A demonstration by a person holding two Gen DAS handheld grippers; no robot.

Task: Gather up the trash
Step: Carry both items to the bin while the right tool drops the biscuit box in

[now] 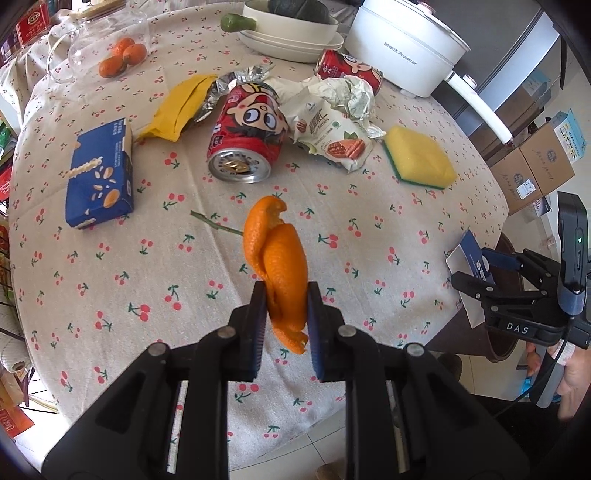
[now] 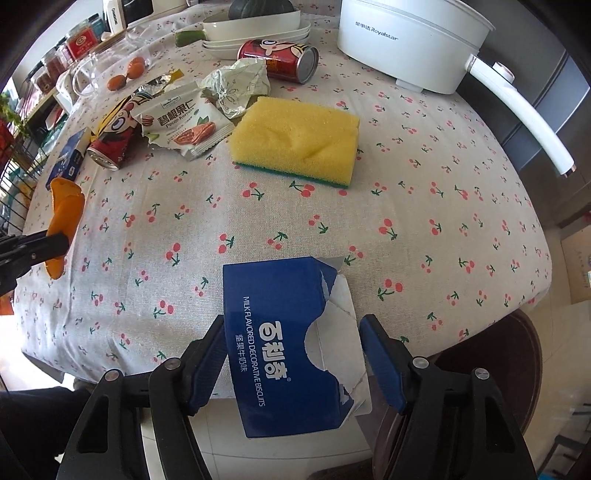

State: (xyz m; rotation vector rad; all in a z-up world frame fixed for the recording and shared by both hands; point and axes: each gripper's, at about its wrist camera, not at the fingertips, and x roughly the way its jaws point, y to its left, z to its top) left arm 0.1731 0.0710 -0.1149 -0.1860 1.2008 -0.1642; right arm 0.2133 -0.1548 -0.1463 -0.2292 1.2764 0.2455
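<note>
My left tongs (image 1: 286,314) are closed narrow on an orange peel (image 1: 277,258) and hold it up in the air above the cherry-print tablecloth (image 1: 147,295). My right tongs (image 2: 293,354) grip a torn blue biscuit box (image 2: 280,347) by its two sides, near the table edge closest to me — from the left camera I see them off to the right, beyond the table rim.

The rest of the trash lies further away on the table. A red drink can (image 1: 245,136) lies on its side with its open top toward me, just behind the peel. Touching it on the right is a nut snack wrapper (image 1: 332,136), with crumpled paper (image 1: 343,92) behind it, and a second red can (image 1: 347,68) lies further back. To the left of the first can there is a yellow wrapper (image 1: 181,109) with silver foil, and another blue box (image 1: 101,173) lies well to the left. A thin green stem (image 1: 216,223) lies on the cloth beside the peel.

Other things stand around — a yellow sponge (image 2: 295,142) in the middle of the right view, a white electric pot (image 2: 410,40) with a long handle, stacked white dishes (image 2: 258,35), and small oranges (image 1: 122,57) beside a glass jug (image 1: 107,40).
</note>
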